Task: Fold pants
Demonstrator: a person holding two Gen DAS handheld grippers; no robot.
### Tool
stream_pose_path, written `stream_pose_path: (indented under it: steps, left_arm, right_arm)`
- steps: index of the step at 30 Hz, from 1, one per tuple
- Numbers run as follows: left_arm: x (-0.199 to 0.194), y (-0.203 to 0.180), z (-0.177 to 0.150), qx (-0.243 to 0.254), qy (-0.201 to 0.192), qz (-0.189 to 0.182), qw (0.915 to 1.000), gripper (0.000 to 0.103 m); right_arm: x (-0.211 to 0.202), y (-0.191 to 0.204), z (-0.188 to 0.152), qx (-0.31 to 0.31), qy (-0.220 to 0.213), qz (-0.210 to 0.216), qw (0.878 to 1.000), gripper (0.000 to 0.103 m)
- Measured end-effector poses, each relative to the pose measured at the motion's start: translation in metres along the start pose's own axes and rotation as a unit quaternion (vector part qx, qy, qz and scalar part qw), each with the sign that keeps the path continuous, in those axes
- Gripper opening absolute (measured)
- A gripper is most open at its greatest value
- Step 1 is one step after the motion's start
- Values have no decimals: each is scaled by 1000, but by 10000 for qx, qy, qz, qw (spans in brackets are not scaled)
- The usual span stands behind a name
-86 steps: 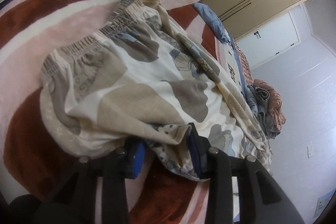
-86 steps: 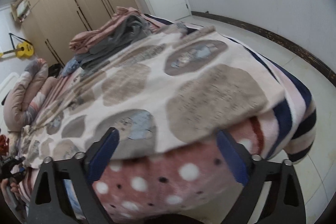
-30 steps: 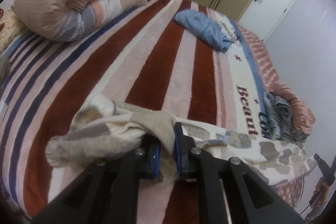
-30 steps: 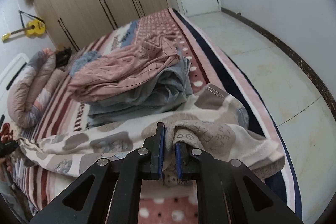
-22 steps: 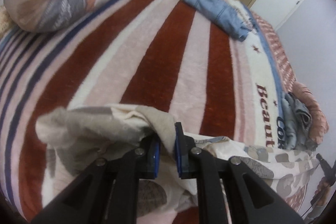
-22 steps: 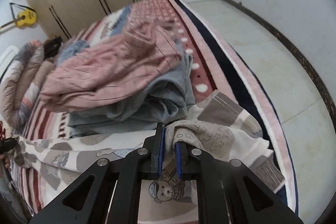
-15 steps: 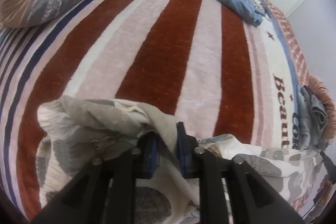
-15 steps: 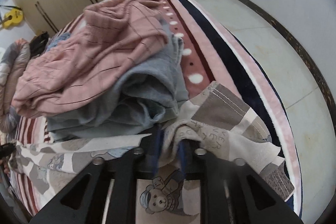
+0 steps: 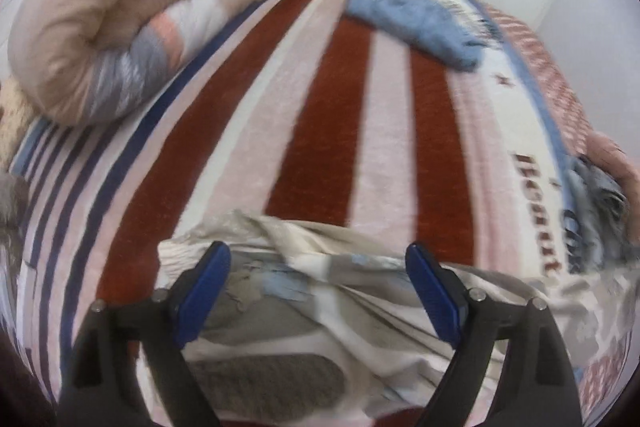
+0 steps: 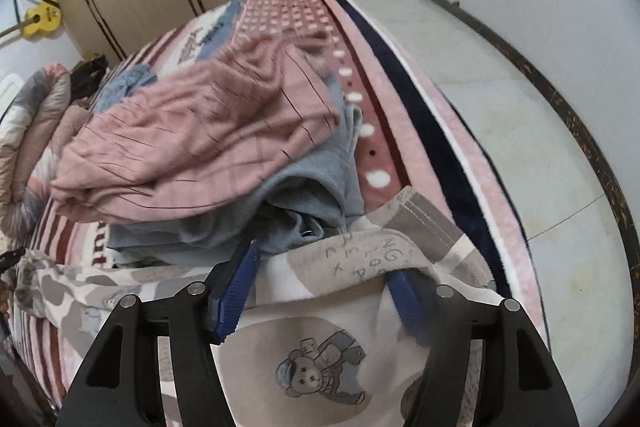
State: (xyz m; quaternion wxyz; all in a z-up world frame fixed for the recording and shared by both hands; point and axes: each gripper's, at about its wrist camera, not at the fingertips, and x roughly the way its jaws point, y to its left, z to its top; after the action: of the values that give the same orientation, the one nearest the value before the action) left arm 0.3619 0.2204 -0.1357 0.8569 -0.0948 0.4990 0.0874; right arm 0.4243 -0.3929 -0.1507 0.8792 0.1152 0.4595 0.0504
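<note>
The cream pants with grey blotches and a bear print lie stretched along the near edge of the striped bed. In the left wrist view their waistband end [image 9: 280,291] lies flat under my left gripper [image 9: 318,259], which is open with the cloth between its blue pads, not pinched. In the right wrist view the leg-cuff end [image 10: 360,263] lies near the bed's right edge. My right gripper [image 10: 326,267] is open; a fold of the cuff drapes over its right pad [image 10: 404,293].
A pile of pink and grey clothes [image 10: 208,143] sits just beyond the cuff. A rolled duvet [image 9: 100,39] lies at the bed's far left, a blue garment [image 9: 420,19] at the far end. White tiled floor [image 10: 520,107] lies right of the bed; wardrobes stand behind.
Both grippers were shut on the pants' ends, lowered them onto the bed, and have now opened, letting the cloth go. The pants now lie stretched along the bed edge.
</note>
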Motion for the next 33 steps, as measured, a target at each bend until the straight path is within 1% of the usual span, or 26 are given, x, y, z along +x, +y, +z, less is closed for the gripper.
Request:
stream_pose_path:
  steps: [1, 2, 3, 4, 6, 7, 9, 12, 13, 14, 15, 16, 17, 18, 19, 20, 21, 22, 25, 27, 29, 31, 33]
  left_arm:
    - [-10, -8, -2, 144, -93, -118, 9998, 87]
    - [-19, -16, -4, 287, -187, -219, 9992, 87]
    - [-30, -27, -7, 437, -295, -330, 9981, 87]
    - [-39, -37, -10, 543, -377, -456, 9968, 87]
    - [-54, -59, -14, 733, -486, -784, 9930, 87]
    - [-58, -68, -15, 811, -510, -867, 9916, 87]
    - [-65, -94, -21, 1118, -540, -1081, 9864, 87]
    - [-62, -135, -36, 1546, -435, -1376, 9774, 87]
    - [-60, -144, -40, 1624, -391, -1434, 9755, 87]
    - [-54, -155, -45, 1720, -317, -1485, 9733, 87]
    - [-48, -164, -49, 1799, -249, -1507, 9718, 87]
    - [-38, -173, -54, 1880, -159, -1517, 9702, 87]
    - [-32, -178, -58, 1910, -109, -1526, 9696, 87]
    - [-23, -182, -62, 1937, -27, -1548, 9688, 87]
    - [-18, -183, -66, 1947, 20, -1590, 9679, 87]
    - [-13, -184, -71, 1976, 58, -1673, 9659, 87]
    - [-9, -185, -75, 2010, 85, -1734, 9641, 87]
    - [-5, -186, -78, 2046, 127, -1799, 9621, 87]
    - [11, -191, -82, 2070, 368, -2076, 9554, 86]
    - [24, -196, -81, 2062, 475, -2060, 9554, 86]
    - [37, -200, -77, 2055, 539, -2033, 9558, 86]
    - [47, -203, -70, 2046, 547, -1936, 9580, 86]
    - [55, -205, -63, 2018, 477, -1730, 9628, 86]
  right_arm:
    - [-7, 4, -1, -43, -34, -13, 10000, 60]
    - [-16, 10, -4, -129, -89, -7, 9999, 62]
    - [-25, 16, -5, -261, -161, 22, 9995, 68]
    - [-37, 23, -9, -379, -242, 38, 9990, 71]
    - [-56, 34, -11, -515, -487, 77, 9975, 86]
    - [-64, 40, -13, -567, -580, 108, 9966, 92]
    - [-80, 56, -18, -737, -752, 259, 9941, 95]
    - [-95, 75, -21, -906, -904, 347, 9912, 95]
    - [-97, 82, -24, -993, -916, 522, 9895, 95]
    - [-95, 91, -28, -1136, -837, 781, 9869, 94]
    - [-90, 104, -35, -1285, -693, 980, 9844, 84]
    - [-84, 113, -40, -1387, -577, 1070, 9828, 72]
    - [-75, 123, -47, -1509, -430, 1154, 9809, 67]
    - [-62, 135, -56, -1623, -290, 1260, 9782, 58]
    - [-53, 143, -62, -1682, -226, 1330, 9765, 46]
    - [-42, 151, -70, -1756, -155, 1413, 9741, 39]
    - [-28, 162, -77, -1863, -54, 1532, 9705, 28]
    - [-18, 170, -82, -1926, 11, 1606, 9681, 23]
    - [17, 195, -94, -2124, 313, 1867, 9587, 22]
    - [36, 206, -97, -2169, 436, 1853, 9575, 22]
    - [50, 210, -94, -2151, 490, 1767, 9592, 22]
    - [62, 212, -88, -2155, 461, 1540, 9632, 22]
    - [70, 209, -80, -2172, 385, 1280, 9669, 23]
